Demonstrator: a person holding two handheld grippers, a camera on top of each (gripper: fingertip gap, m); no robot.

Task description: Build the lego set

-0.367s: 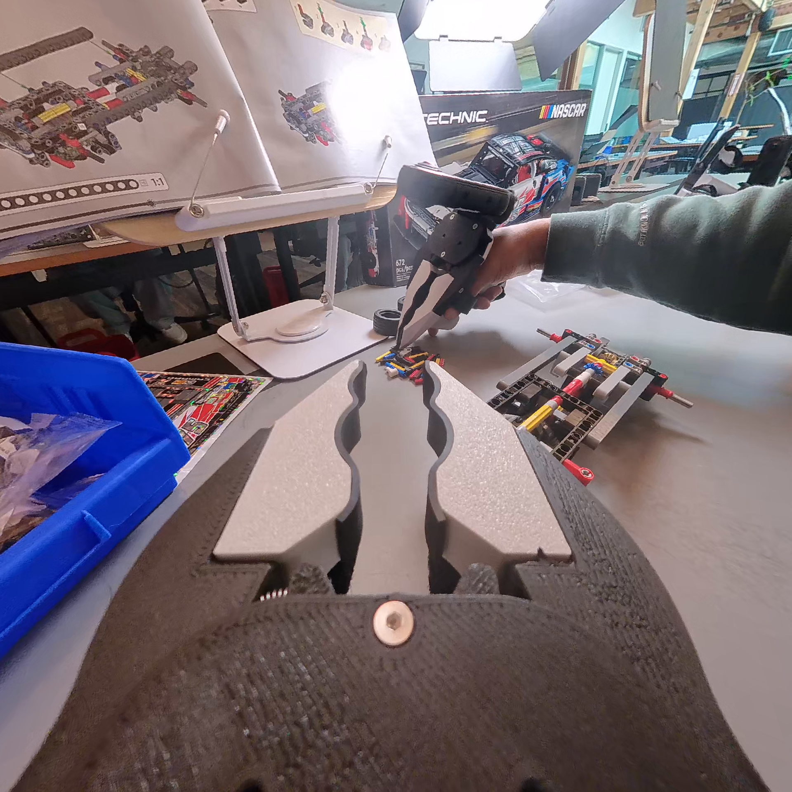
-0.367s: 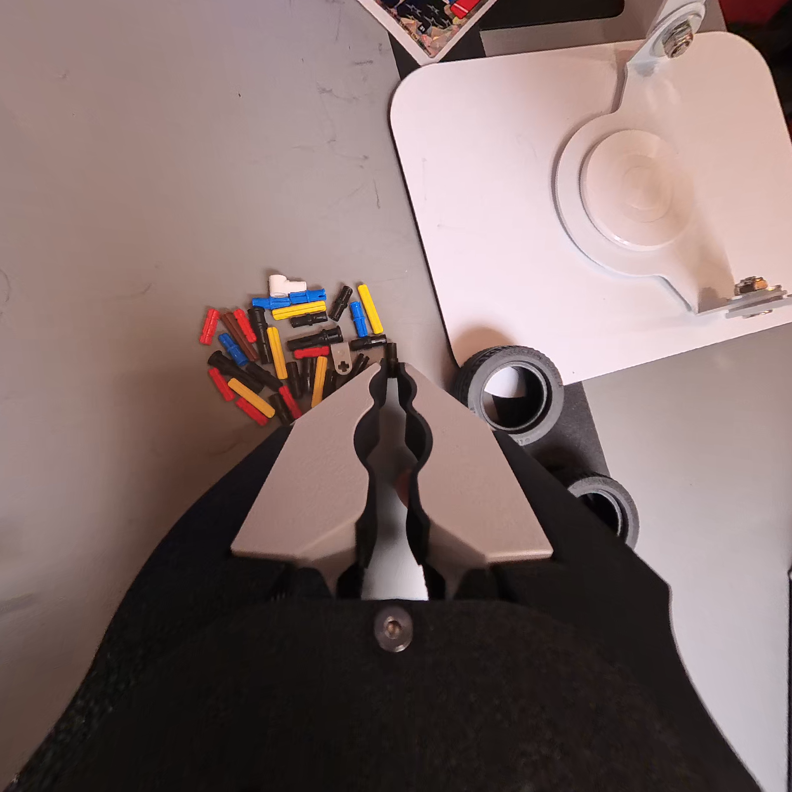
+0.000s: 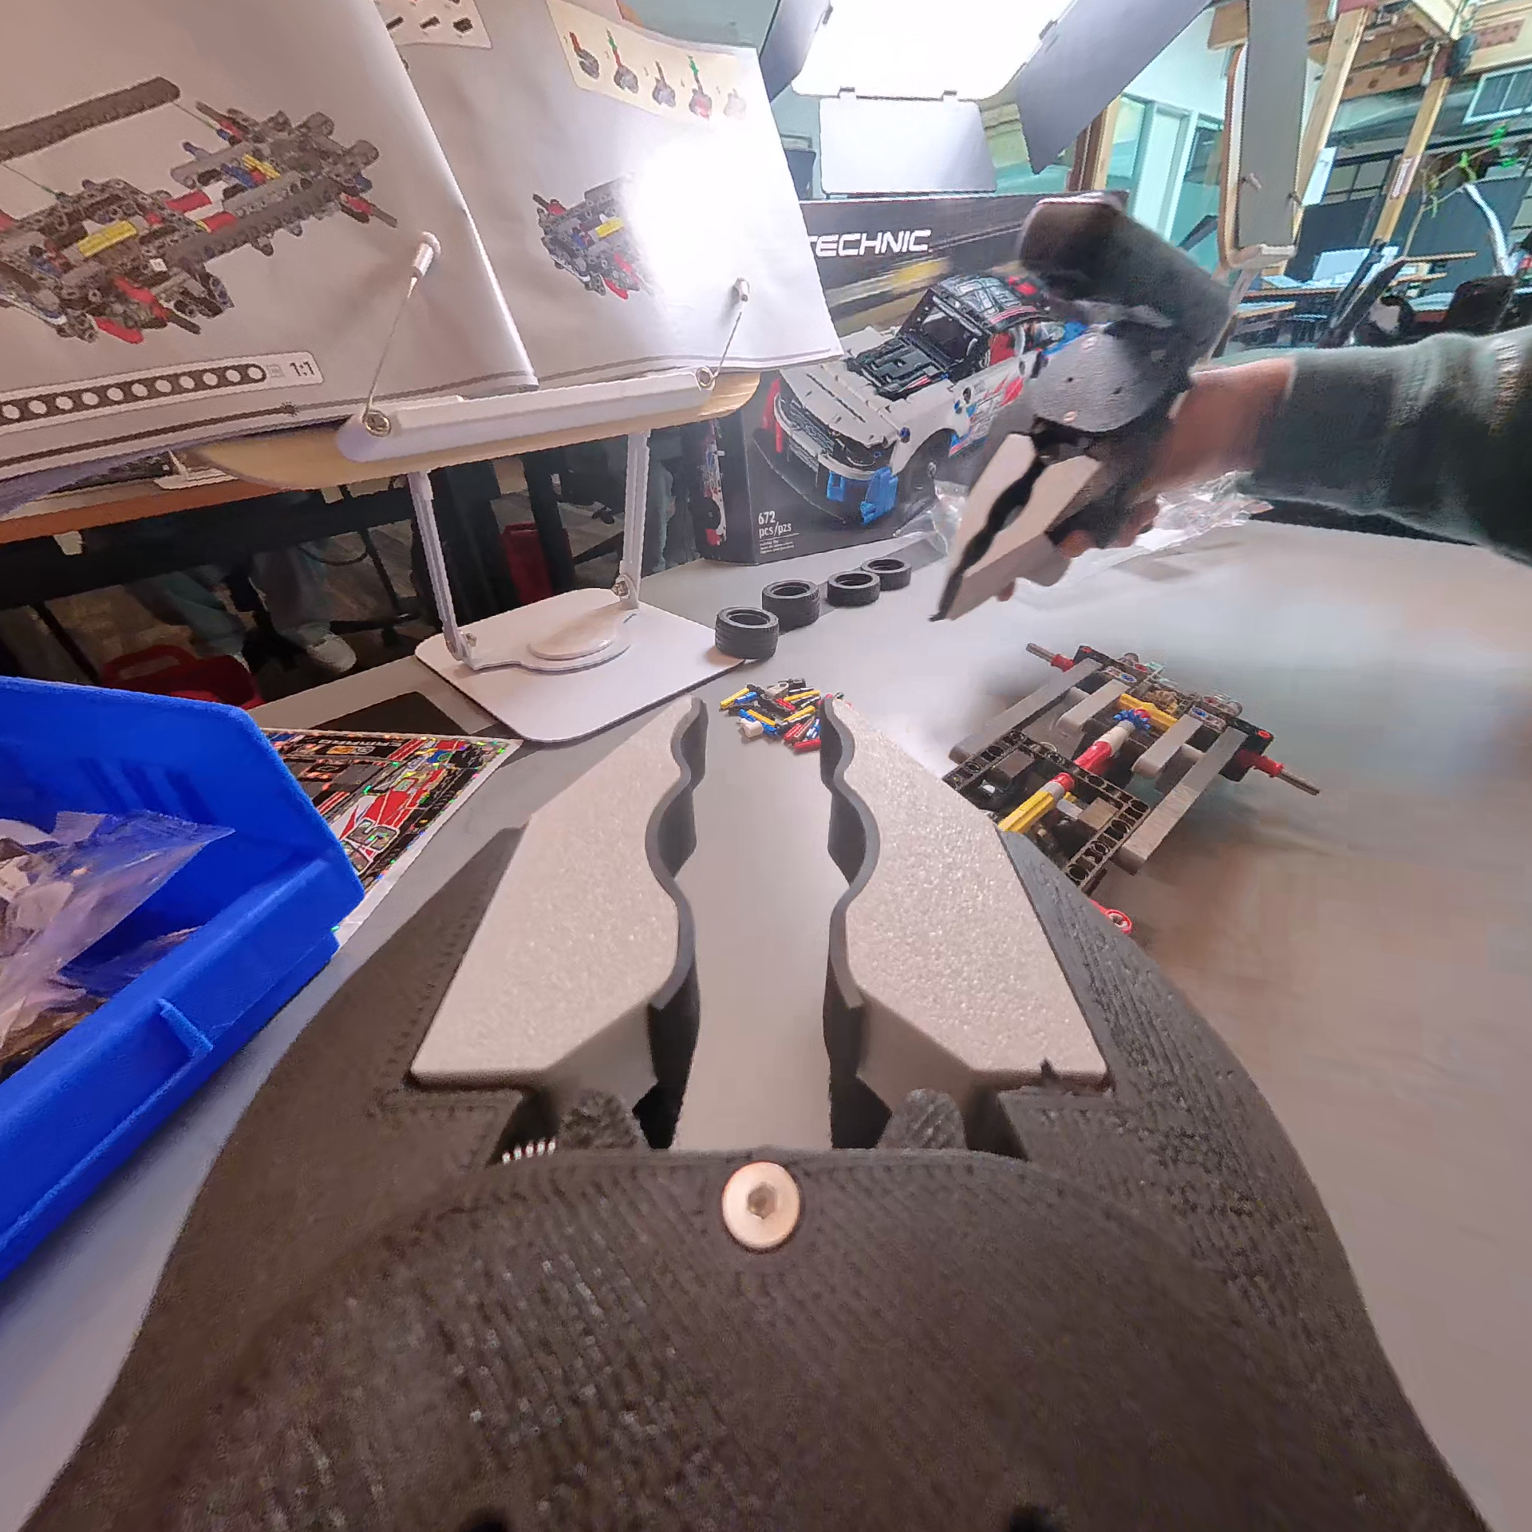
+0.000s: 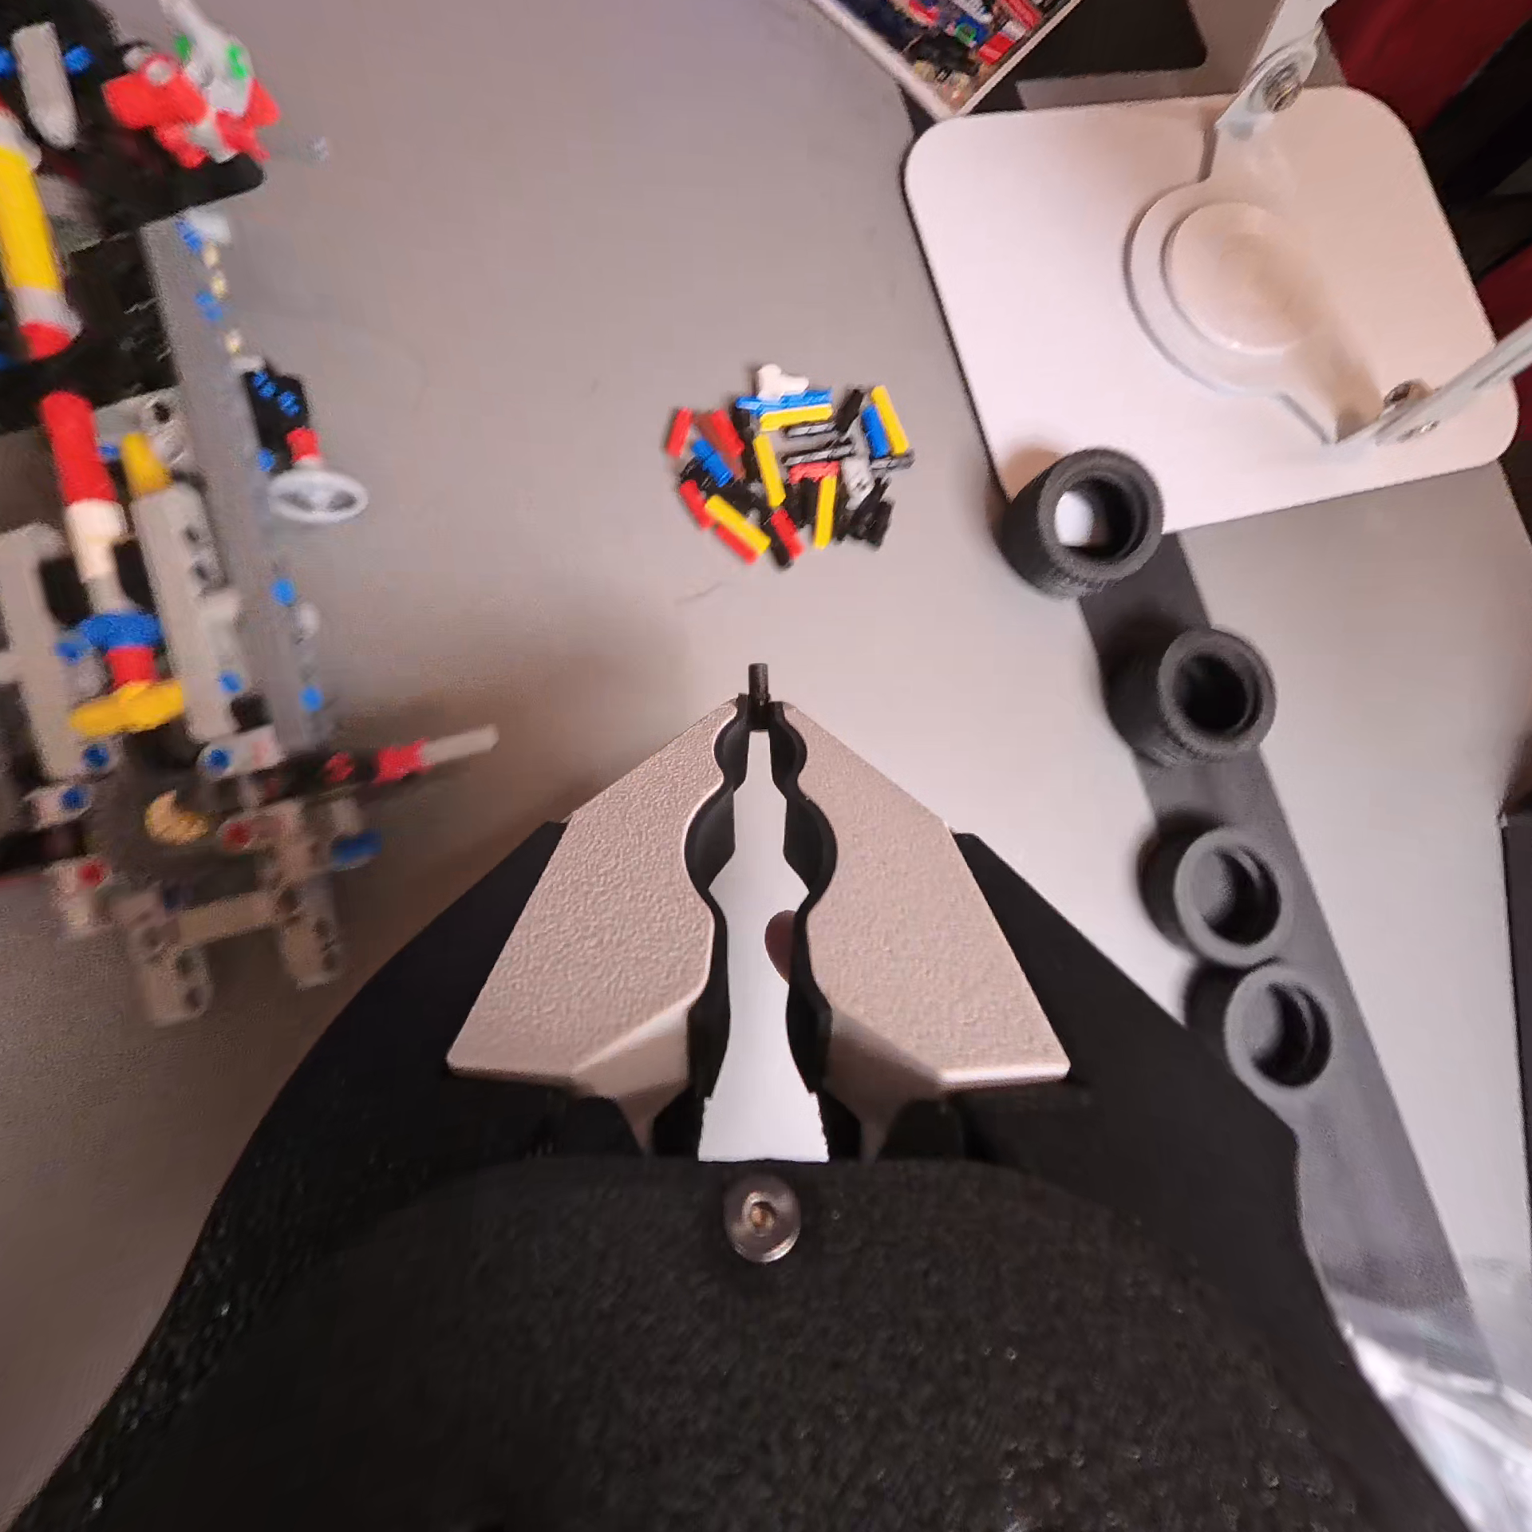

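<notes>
My right gripper (image 4: 758,715) is shut on a small black pin (image 4: 758,685) that sticks out of its tips, held above the grey table. It also shows in the left wrist view (image 3: 953,603), lifted between the pin pile and the chassis. The pile of small coloured pins (image 4: 787,468) lies ahead of it and shows in the left wrist view (image 3: 775,713) too. The part-built chassis (image 3: 1119,754) lies at the right; in the right wrist view (image 4: 141,580) it is at the left. My left gripper (image 3: 761,717) is open and empty, low over the table, pointing at the pile.
A blue bin (image 3: 141,895) with bags sits at the left, a sticker sheet (image 3: 381,779) beside it. A white book stand (image 3: 572,655) holds the open manual (image 3: 332,191). Several black tyres (image 4: 1078,522) line up by the stand's base. The set's box (image 3: 895,398) stands behind. The left gripper's tips are roughly 25 cm from the right gripper's.
My right gripper has lifted away from the pin pile with a black pin in its tips and moved back toward the chassis. My left gripper has not moved.
</notes>
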